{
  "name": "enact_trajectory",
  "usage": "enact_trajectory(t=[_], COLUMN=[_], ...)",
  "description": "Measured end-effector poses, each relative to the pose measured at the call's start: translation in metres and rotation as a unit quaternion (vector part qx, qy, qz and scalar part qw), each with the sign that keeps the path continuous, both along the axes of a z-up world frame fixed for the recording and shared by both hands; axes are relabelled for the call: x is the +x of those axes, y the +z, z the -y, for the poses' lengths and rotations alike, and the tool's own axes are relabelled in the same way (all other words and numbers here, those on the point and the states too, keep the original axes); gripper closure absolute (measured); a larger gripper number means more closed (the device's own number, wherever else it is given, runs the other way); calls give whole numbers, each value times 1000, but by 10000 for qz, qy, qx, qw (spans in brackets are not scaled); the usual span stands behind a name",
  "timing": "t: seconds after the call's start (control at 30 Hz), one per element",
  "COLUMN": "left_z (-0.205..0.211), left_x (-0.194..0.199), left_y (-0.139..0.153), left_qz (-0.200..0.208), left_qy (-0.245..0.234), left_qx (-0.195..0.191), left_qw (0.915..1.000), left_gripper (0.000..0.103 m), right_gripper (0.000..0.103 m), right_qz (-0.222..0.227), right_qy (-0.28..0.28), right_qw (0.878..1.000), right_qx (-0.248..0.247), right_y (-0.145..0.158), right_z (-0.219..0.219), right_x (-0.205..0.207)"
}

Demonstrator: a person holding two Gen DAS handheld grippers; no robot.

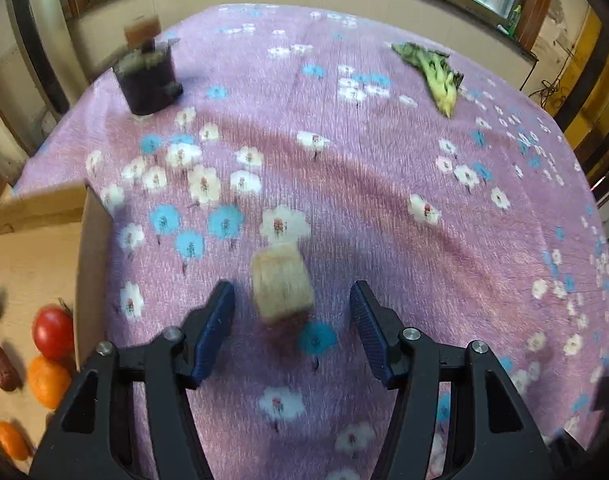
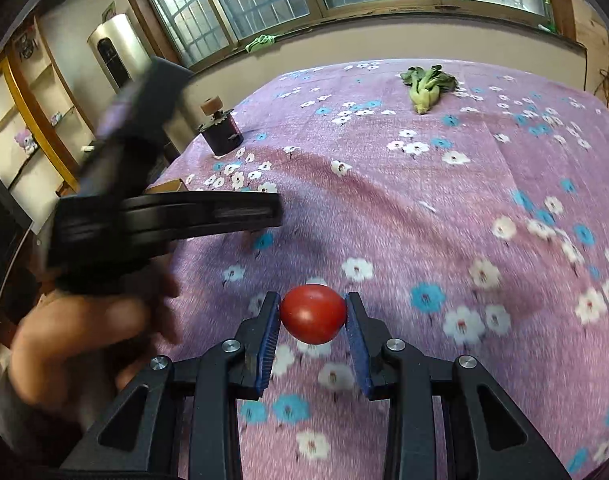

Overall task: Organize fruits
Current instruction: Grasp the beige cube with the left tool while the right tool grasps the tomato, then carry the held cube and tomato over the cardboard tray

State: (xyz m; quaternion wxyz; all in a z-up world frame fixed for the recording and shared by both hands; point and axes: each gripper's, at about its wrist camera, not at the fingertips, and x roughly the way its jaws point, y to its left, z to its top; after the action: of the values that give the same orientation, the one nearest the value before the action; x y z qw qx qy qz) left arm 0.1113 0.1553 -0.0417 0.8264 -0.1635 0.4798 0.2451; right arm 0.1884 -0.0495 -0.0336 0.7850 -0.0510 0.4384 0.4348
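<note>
While the right gripper (image 2: 313, 314) pinches a tomato (image 2: 313, 314), left jaws stand spread around a tan block (image 1: 281, 286).

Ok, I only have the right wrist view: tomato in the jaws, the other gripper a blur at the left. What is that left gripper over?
Observer: The left gripper is open, with a tan block on the cloth between its jaws, untouched. It is too blurred to name.
Reviewer: Anything in the box yet?
Observer: Yes. The box holds a second tomato and two oranges.
Reviewer: Only those?
Observer: No, a dark red date-like fruit lies beside them.
</note>
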Motion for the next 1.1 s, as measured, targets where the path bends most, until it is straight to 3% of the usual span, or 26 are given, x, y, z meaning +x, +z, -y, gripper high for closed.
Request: enact_trajectory(t=[0.03,0.07,0.1,0.17,0.4,0.83,1.1], left_z=[2,3,3,3,19,50,57], left_x=[1,0,-1,-6,-43,-132,-172], left_y=[0,1,1,2,11,60,79], left_qz=[-6,18,41,125,332,999,1202], left_qy=[-27,-57,-79,-130,-169,-45,-7], left_qx=[50,50,42,-150,-86,330,556], left_qw=[10000,10000,10000,9997,9993,9944,9912], left_gripper=[58,75,79,79,79,79,79], right_gripper=[70,70,70,70,70,70,70], right_qz=[-15,-28,-34,-49,-56,47,94], right_qy=[-13,-25,-35,-50,-56,187,417], right_qw=[10000,10000,10000,9999,9997,9992,9983], right_qx=[28,55,77,125,217,336,389], right_y=[1,2,3,6,13,27,31], right_z=[4,7,9,14,24,32,29], right_x=[-2,-4,-6,-9,-17,-53,-82])
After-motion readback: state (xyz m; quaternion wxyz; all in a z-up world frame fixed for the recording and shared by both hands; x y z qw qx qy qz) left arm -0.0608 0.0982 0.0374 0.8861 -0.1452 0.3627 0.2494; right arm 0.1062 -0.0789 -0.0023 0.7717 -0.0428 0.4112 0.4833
